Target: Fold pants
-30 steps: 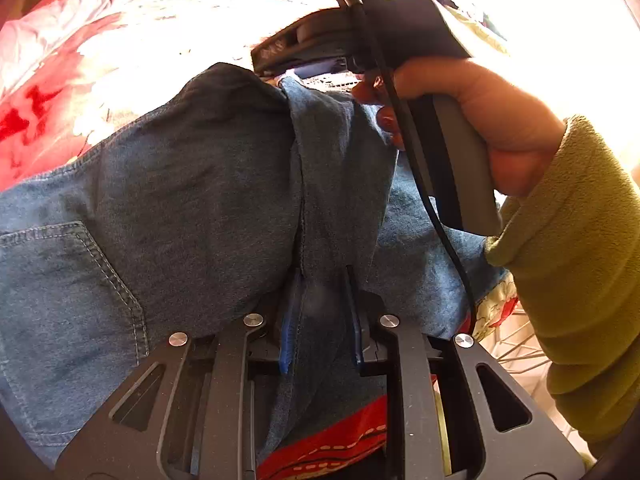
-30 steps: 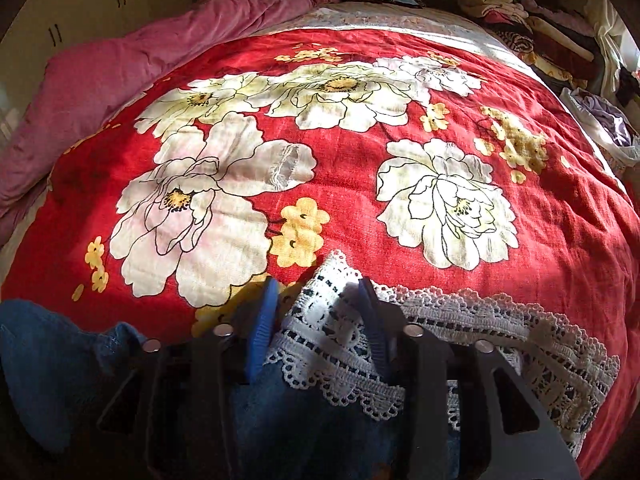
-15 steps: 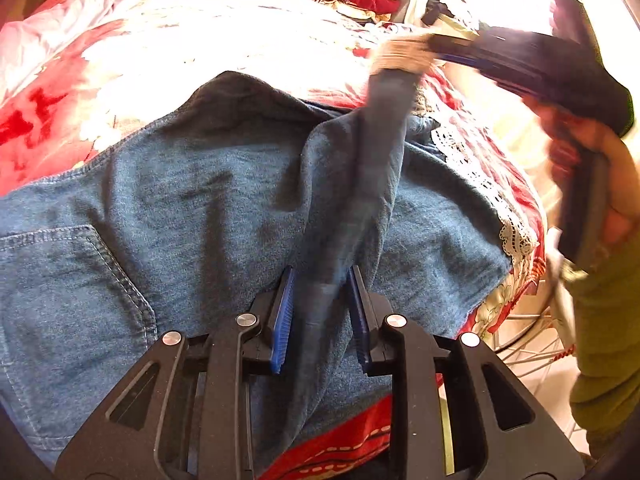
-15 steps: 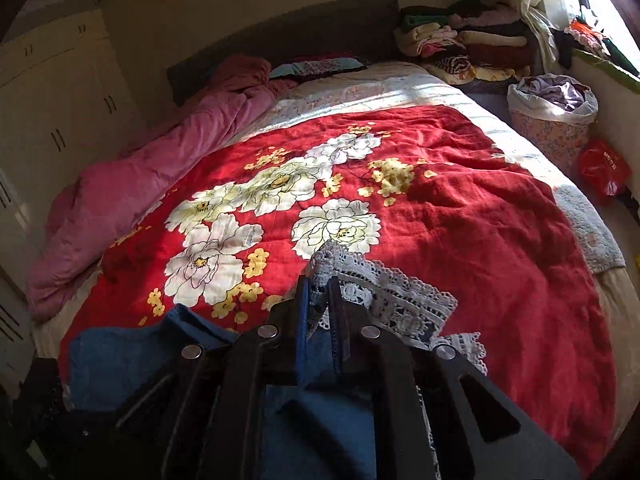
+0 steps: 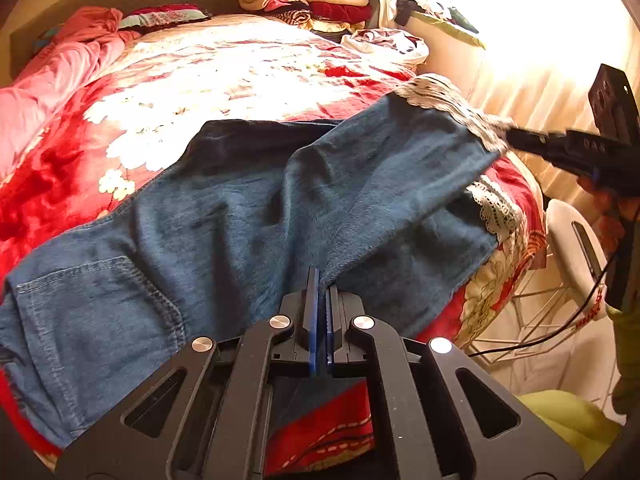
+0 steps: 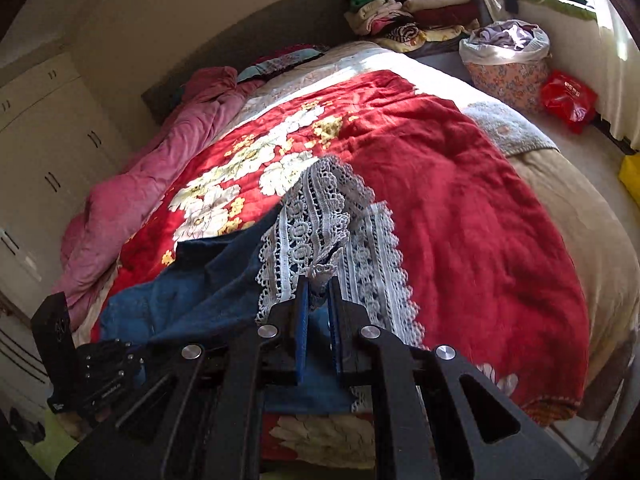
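The blue denim pants with white lace hem trim (image 5: 248, 216) lie on the red floral quilted bedspread (image 6: 460, 200), near its front edge. Long axis: crosswise to the bed, with the back-pocket end at the left and the leg ends at the right. The left gripper (image 5: 321, 276) is clenched on a denim fold of the upper leg. The right gripper (image 6: 318, 280) is clenched on the lace hem (image 6: 320, 216) of that leg, holding it raised and stretched above the lower leg.
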The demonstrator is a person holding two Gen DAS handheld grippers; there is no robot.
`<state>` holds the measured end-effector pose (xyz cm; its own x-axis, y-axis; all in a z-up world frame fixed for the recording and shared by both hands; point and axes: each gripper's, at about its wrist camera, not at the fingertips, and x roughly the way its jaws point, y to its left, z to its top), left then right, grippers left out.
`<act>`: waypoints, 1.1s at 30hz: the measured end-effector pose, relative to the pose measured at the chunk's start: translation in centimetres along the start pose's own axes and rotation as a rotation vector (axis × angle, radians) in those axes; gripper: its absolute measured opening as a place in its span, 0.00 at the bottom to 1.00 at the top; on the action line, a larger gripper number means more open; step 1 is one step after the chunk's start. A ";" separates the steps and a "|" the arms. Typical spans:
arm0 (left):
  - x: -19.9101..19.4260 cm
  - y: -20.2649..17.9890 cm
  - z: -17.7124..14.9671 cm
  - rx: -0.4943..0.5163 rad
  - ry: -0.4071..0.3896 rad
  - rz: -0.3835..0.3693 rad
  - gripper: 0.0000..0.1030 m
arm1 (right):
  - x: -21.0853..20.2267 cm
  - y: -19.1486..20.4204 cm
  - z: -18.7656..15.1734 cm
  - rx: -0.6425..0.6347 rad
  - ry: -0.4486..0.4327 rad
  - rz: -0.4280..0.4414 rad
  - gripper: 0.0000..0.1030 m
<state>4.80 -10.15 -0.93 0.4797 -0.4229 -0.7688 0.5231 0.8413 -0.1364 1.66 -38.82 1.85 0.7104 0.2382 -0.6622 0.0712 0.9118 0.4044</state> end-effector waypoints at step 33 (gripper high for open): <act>0.1 -0.9 -2.8 0.036 0.049 -0.015 0.39 | -2.9 -2.4 -4.6 -0.065 -0.044 -0.174 0.31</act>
<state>2.41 -10.06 -2.64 0.4371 -0.4180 -0.7964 0.5552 0.8220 -0.1267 -3.82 -40.13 -0.13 0.7214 0.0611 -0.6898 0.1513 0.9581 0.2431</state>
